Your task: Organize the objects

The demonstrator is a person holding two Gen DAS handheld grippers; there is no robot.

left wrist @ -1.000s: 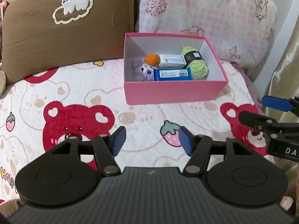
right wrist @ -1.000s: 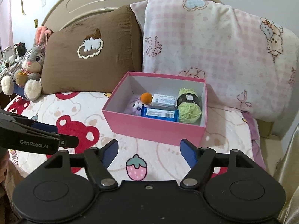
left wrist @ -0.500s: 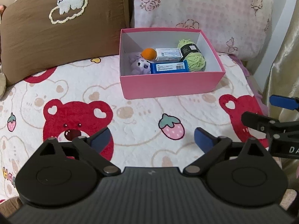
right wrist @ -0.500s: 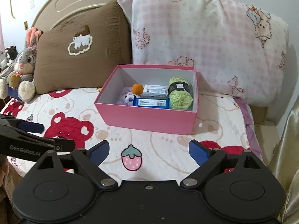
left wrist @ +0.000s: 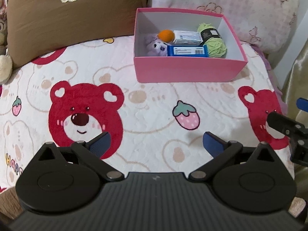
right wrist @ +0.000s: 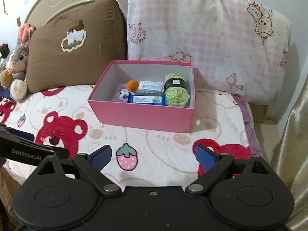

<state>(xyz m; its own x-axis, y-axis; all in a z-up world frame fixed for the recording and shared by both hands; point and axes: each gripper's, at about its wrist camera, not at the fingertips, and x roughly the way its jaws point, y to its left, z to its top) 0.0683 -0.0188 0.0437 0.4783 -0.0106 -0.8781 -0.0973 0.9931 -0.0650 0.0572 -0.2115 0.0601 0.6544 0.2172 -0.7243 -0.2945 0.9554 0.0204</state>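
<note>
Two grippers hang over the bear-print bedspread [left wrist: 154, 104], both tilted downward toward it and both empty. The left gripper [left wrist: 156, 144] has just been spreading its jaws and they now stand wide apart, nothing between the blue pads but blanket, with a strawberry print just ahead of its right finger. The right gripper [right wrist: 153, 156] has likewise just been opening and is spread wide, with only a strawberry print showing on the blanket between its fingers. Ahead of both, well apart from the fingertips, sits the pink box [left wrist: 184, 73], open-topped and resting on the bedspread; from the left gripper it lies ahead and a little to the right, from the right gripper almost straight ahead. Inside it, toward the near wall, a purple plush toy [left wrist: 156, 47] lies at the left, an orange ball [left wrist: 166, 36] just behind it, a blue packet [left wrist: 187, 51] in the middle against the near wall, a white packet [left wrist: 186, 37] behind that, and a skein of green yarn [left wrist: 212, 40] at the right. Beyond the box lean a brown pillow [right wrist: 77, 44] and a pink checked pillow [right wrist: 202, 38]. Each gripper shows at the edge of the other's view, the two side by side and apart, and far left of the right gripper sits a grey rabbit plush [right wrist: 17, 61]
</note>
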